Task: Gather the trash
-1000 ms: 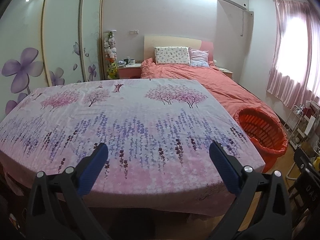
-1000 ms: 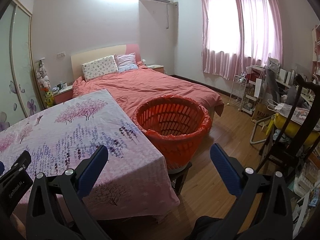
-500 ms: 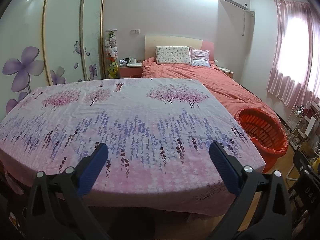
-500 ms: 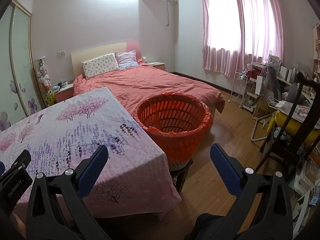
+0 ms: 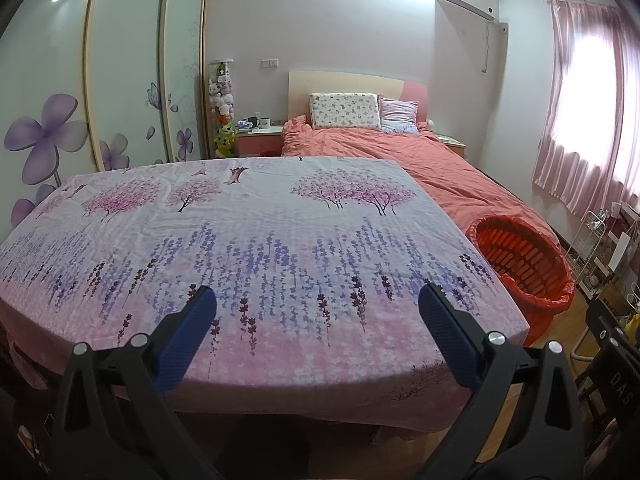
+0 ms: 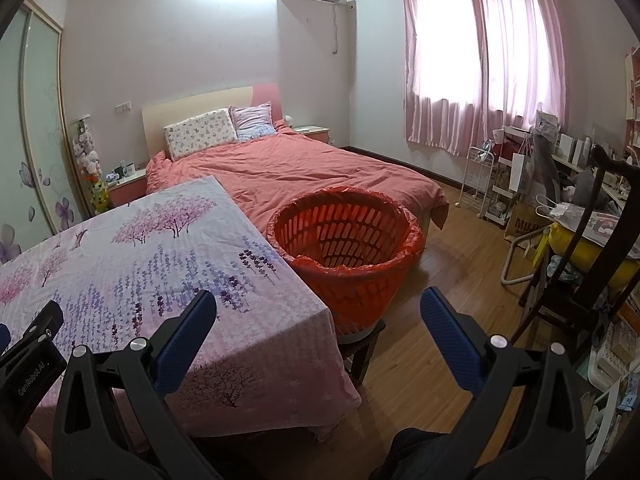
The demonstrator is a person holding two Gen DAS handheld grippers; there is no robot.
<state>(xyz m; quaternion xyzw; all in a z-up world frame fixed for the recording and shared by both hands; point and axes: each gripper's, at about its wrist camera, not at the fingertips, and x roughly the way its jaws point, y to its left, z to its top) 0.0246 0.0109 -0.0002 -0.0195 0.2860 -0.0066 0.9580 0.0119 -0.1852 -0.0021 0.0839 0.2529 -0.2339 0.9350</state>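
— While the left wrist view looks straight across the tabletop (image 5: 280, 240), what does the left claw (image 5: 316, 312) hold?
— Nothing. Its blue fingers (image 5: 188, 336) stand wide apart over the near edge of the flowered cloth (image 5: 260, 208). No trash shows anywhere on that cloth. The orange basket (image 5: 524, 264), lined with a red bag, sits off the tabletop's right corner, with the bed (image 5: 420, 160) behind.

— And from the right wrist view?
— The right claw (image 6: 318, 312) is spread just as wide and empty, hanging above the tabletop's corner (image 6: 280, 320) and the wooden floor (image 6: 440, 280). The orange basket stands on a low stool (image 6: 360, 344), touching or just beside the cloth's edge; I cannot tell which. What shows of its inside looks empty. The left claw's body pokes in at the lower left.

— So where is the trash?
— I cannot see any loose piece in either view. The cluttered shelves and chair (image 6: 592, 240) on the right hold bags and papers, but nothing clearly discarded.

— How would it handle?
— My guess: light, crumpled, soft stuff, likely to slip. Pinch it across its thickest fold, then drop it over the basket's rim.
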